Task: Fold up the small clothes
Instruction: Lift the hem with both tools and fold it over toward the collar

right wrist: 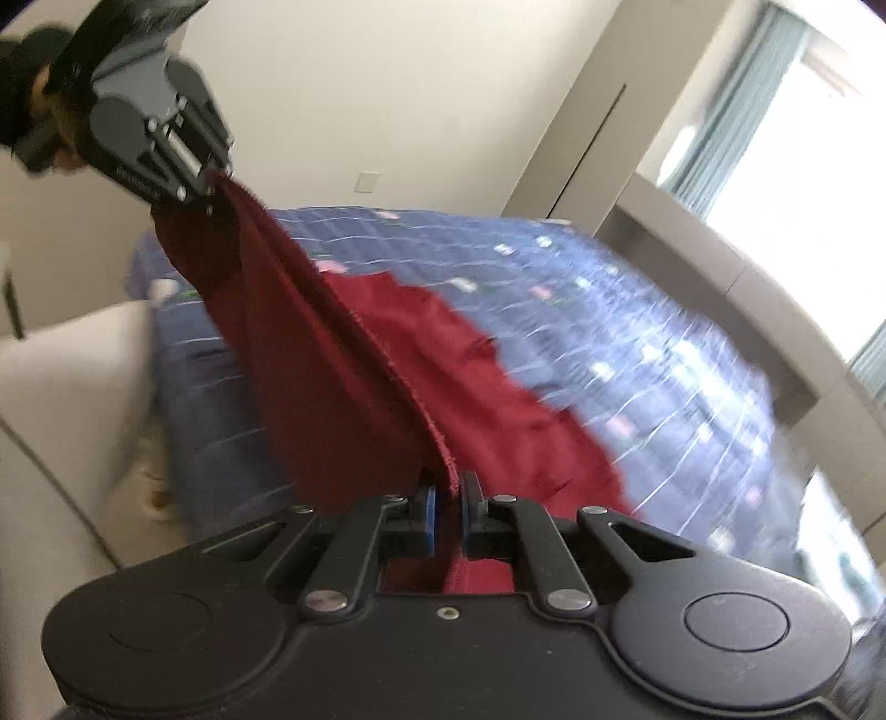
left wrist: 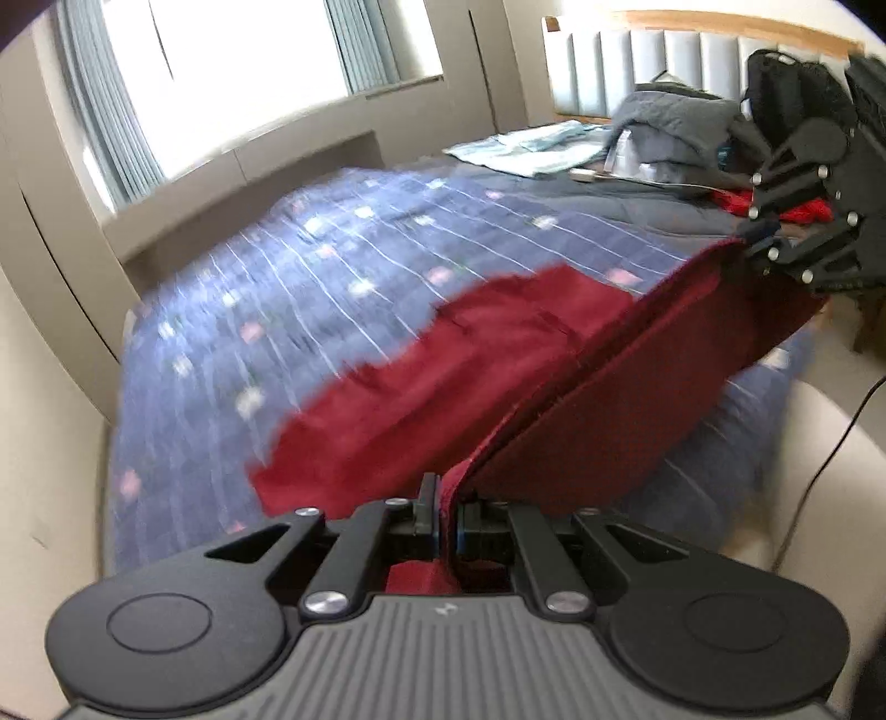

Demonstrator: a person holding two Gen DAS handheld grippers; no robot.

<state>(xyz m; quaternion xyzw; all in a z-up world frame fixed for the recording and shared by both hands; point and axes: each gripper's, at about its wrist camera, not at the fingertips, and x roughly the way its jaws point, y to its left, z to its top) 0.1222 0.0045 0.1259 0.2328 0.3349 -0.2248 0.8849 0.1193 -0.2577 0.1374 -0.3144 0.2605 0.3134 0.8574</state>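
The left claw (left wrist: 446, 512) and the right claw (right wrist: 449, 501) each pinch an end of the dark red garment's (left wrist: 443, 354) top edge, holding it taut above the blue checked bed cover (left wrist: 288, 288) while its lower half trails there. The thin pinches could slip under tension, dropping an end. Uneven lifting might also drag the trailing half into creases.

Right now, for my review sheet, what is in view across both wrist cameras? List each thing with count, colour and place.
garment: one, dark red, edge lifted off the bed, rest lying on it
bedspread: one, blue with white lines, covering the bed
headboard: one, pale padded, far end
clothes pile: grey and black, near headboard
red item: one, beside pile
curtains: blue-grey, at window
left tool: black, shut on garment edge
right tool: black, shut on garment edge
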